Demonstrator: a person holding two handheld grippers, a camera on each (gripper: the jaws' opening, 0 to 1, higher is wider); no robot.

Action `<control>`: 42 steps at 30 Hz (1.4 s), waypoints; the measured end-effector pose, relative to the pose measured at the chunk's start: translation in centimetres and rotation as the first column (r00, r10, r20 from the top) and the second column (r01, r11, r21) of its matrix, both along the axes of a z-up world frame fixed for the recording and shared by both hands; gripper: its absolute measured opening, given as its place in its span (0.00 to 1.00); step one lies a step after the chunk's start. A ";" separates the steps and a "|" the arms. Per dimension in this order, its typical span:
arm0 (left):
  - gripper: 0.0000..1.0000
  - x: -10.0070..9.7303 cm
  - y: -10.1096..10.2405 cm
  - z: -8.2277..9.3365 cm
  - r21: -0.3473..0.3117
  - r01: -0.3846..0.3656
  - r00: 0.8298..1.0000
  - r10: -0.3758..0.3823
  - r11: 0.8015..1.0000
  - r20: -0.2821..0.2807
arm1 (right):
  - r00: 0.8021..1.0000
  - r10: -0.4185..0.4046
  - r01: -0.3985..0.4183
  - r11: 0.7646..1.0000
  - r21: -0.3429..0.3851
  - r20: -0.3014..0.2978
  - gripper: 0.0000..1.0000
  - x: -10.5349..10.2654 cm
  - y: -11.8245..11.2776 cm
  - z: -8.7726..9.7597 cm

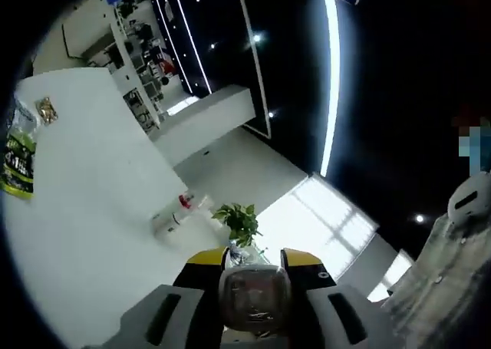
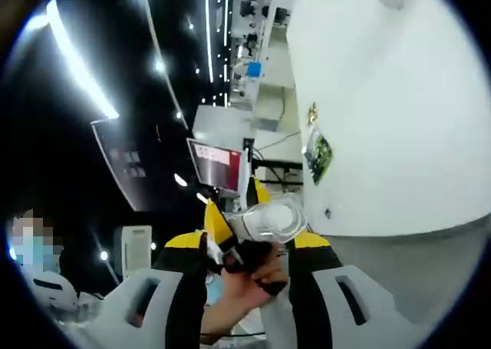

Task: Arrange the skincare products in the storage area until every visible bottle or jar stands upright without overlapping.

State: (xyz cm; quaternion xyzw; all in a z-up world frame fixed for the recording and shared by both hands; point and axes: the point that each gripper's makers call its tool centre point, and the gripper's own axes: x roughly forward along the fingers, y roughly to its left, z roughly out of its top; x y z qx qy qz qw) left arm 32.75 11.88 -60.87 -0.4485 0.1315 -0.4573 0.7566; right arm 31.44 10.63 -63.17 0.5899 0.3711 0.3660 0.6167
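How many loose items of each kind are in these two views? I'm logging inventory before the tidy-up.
Clear jars held in gripper jaws: 2 (left gripper, right gripper)
White bottles lying on the white table: 1
Green snack packets: 1
Small gold-wrapped items: 1
Potted plants: 1
Total: 6

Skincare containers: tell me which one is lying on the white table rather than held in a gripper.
The white bottle with the red band, lying on its side on the white table. The clear jars sit clamped in grippers.
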 end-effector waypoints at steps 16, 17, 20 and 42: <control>0.27 -1.6 -2.5 -1.2 0.258 0.058 0.968 -0.117 0.964 0.223 | 0.991 -0.105 0.107 0.994 0.020 -0.079 0.21 1.6 -2.2 -0.7; 0.27 -1.7 -2.6 -1.4 0.267 0.068 0.969 -0.128 0.961 0.211 | 0.993 -0.106 0.106 0.994 0.003 -0.054 0.21 1.7 -2.4 -0.6; 0.27 -2.0 -3.1 -1.9 0.253 0.131 0.977 -0.169 0.959 0.134 | 0.996 -0.064 0.067 0.996 -0.056 0.055 0.20 1.8 -2.5 0.0; 0.36 -3.3 -4.1 -1.6 0.038 0.287 0.956 -0.284 0.957 -0.070 | 0.785 0.454 -0.259 0.858 -0.443 0.421 0.19 0.1 -1.6 3.5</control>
